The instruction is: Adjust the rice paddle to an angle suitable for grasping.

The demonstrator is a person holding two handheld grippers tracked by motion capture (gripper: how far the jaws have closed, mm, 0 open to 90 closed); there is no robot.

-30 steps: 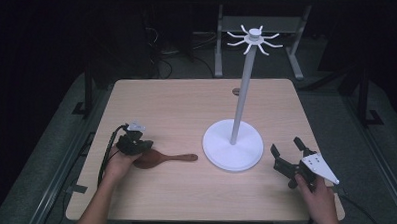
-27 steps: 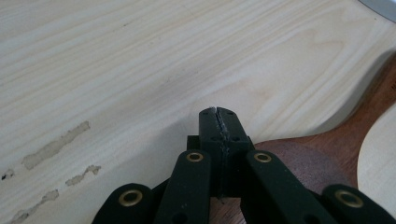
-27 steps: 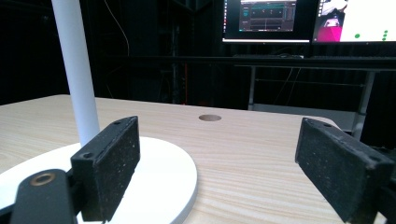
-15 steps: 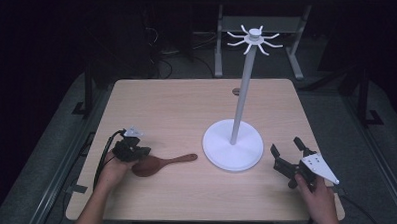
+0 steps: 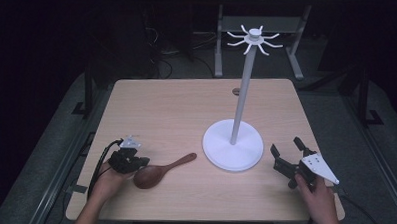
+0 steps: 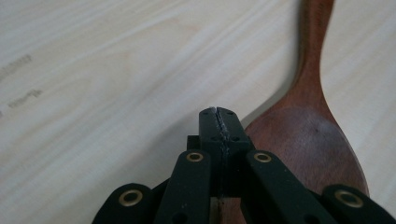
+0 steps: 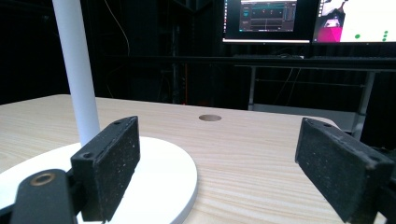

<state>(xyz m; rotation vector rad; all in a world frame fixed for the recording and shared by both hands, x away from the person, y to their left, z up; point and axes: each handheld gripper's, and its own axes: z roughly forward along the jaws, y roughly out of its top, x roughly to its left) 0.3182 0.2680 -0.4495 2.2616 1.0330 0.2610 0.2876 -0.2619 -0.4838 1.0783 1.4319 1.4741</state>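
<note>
Spoon (image 5: 160, 169) of dark reddish wood, bowl beside closed left gripper (image 6: 218, 116); right gripper (image 7: 219, 158) wide.

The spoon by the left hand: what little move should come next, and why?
Probably open the left gripper and slide it over the spoon. Its fingers are shut with nothing between them, beside the bowl, and the spoon lies flat on the table.

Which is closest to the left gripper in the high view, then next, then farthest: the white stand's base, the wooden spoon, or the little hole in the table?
From the left gripper:
1. Wooden spoon, right beside its jaws, near the table's front left.
2. White stand's base, farther right, mid-table.
3. Little hole, near the table's far edge, behind the stand.
</note>
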